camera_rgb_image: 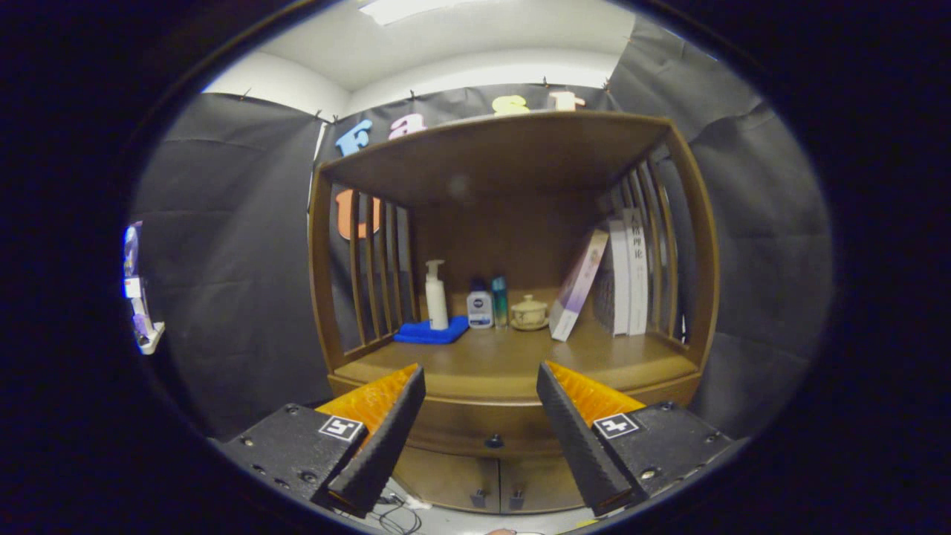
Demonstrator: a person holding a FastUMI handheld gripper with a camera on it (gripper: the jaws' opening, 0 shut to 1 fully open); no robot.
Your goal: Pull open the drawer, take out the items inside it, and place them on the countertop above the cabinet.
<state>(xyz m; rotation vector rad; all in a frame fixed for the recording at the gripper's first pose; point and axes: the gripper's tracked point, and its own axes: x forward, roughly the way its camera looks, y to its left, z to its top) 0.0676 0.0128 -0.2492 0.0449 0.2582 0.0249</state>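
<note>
Presently the gripper (481,379) is released: its two fingers stand well apart with nothing between them, aimed at the front of a wooden cabinet (698,245). The drawer (483,427) sits shut just below the countertop (513,364), directly ahead of the fingers at twelve o'clock, its small dark knob (494,441) centred in the gap between the fingertips. Neither finger touches it. Beneath the drawer two lower doors (475,479) are closed, each with a small handle near the middle seam.

On the countertop, beyond the fingers, the following stand along the back (from eleven o'clock round to one o'clock): a white pump bottle (436,295) resting on a folded blue cloth (431,332), a small white bottle with a dark cap (480,305), a slim teal bottle (500,301) just beside it, and a pale lidded cup (529,312) on a saucer. At one o'clock a book (579,286) leans tilted against upright white books (628,271), which stand by the right slatted side. Cables (394,513) lie on the floor near the left finger.
</note>
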